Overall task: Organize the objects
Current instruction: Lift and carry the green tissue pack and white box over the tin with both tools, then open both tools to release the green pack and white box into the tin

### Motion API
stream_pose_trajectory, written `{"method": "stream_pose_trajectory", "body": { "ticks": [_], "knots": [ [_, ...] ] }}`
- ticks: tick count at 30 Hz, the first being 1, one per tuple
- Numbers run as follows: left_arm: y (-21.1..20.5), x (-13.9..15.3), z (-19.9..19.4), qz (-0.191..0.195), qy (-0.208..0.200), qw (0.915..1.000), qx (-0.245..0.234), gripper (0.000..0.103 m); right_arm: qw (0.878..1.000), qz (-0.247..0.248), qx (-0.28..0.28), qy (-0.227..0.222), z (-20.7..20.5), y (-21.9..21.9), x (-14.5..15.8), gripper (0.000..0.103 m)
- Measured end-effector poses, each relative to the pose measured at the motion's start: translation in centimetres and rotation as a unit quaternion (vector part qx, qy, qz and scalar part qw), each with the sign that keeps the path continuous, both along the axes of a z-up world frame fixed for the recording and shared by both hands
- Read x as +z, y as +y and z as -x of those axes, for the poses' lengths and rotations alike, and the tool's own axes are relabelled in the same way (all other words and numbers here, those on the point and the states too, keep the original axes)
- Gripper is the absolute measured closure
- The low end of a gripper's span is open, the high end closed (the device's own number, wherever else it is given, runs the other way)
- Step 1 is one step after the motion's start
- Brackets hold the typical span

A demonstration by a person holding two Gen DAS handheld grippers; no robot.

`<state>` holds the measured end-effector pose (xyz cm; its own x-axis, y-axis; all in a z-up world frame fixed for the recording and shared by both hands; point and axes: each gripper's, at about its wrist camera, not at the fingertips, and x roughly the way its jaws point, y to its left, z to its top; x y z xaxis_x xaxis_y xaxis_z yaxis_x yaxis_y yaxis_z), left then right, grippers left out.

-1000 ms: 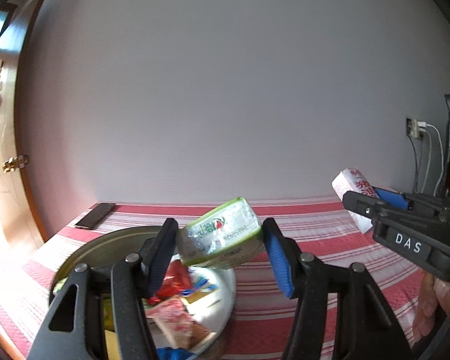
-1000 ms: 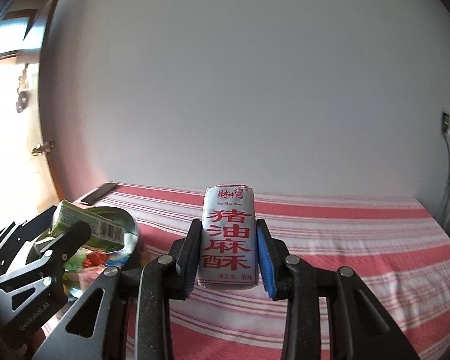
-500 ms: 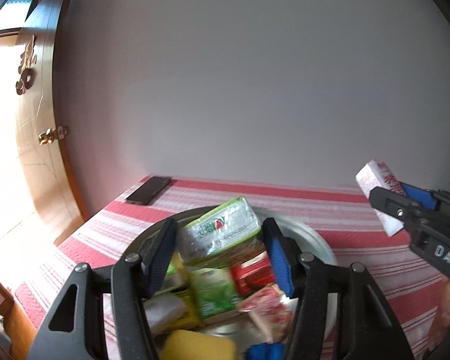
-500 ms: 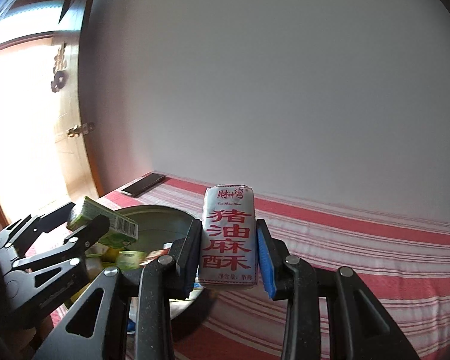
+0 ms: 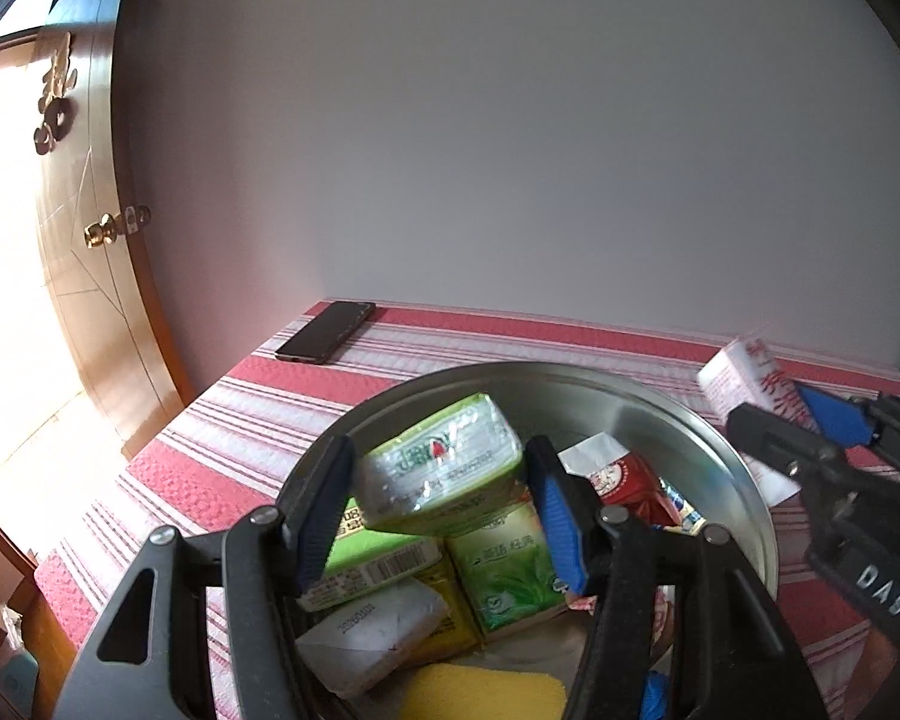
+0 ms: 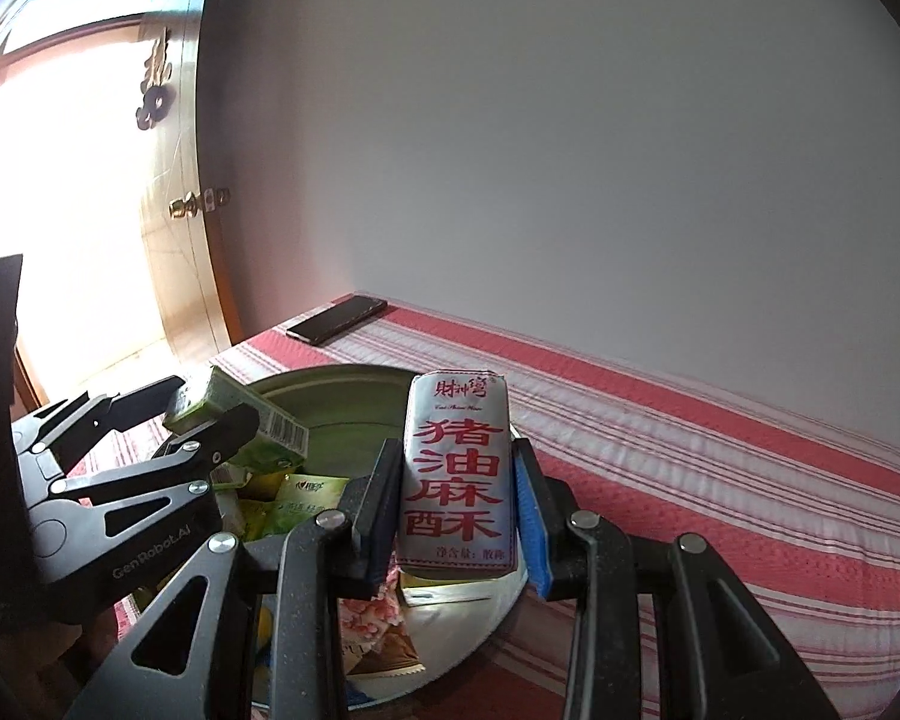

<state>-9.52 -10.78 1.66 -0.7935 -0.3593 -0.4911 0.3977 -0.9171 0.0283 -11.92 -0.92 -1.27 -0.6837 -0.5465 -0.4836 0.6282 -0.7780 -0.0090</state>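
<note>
The green packet (image 5: 441,471) sits clamped between the pads of my left gripper (image 5: 439,507), held tilted in the air just above the heap of packets in the metal basin (image 5: 678,414). The silver packet with red lettering (image 6: 459,474) stands upright, clamped in my right gripper (image 6: 457,501), over the basin's right-hand rim. Both grippers are closed on their loads, neither packet resting on anything yet.

I judge this to be the delivery step: two items carried to the basin, not yet let go. The basin already holds several green, yellow, white and red packets and a yellow sponge (image 5: 480,693) at its near edge.

Next I need to lower each packet until it rests on the pile, then part the jaws. The silver packet should move further inward first, since over the rim it could tip out onto the striped tablecloth (image 6: 720,480). A phone (image 5: 325,331) lies at the tabletop's far left corner, well apart.
</note>
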Motion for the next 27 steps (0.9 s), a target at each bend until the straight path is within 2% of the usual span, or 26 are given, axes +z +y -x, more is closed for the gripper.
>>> {"method": "stream_pose_trajectory", "body": {
  "ticks": [12, 27],
  "knots": [
    [-0.1, 0.1, 0.6, -0.008, -0.005, 0.9999, -0.005, 0.045, 1.000, -0.012, 0.003, -0.013, 0.8, -1.4, -1.5, 0.066],
    [-0.2, -0.7, 2.6, -0.005, -0.051, 0.9986, -0.017, 0.045, 0.999, -0.033, 0.004, -0.029, 1.8, -2.4, -2.8, 0.065]
  ]
}}
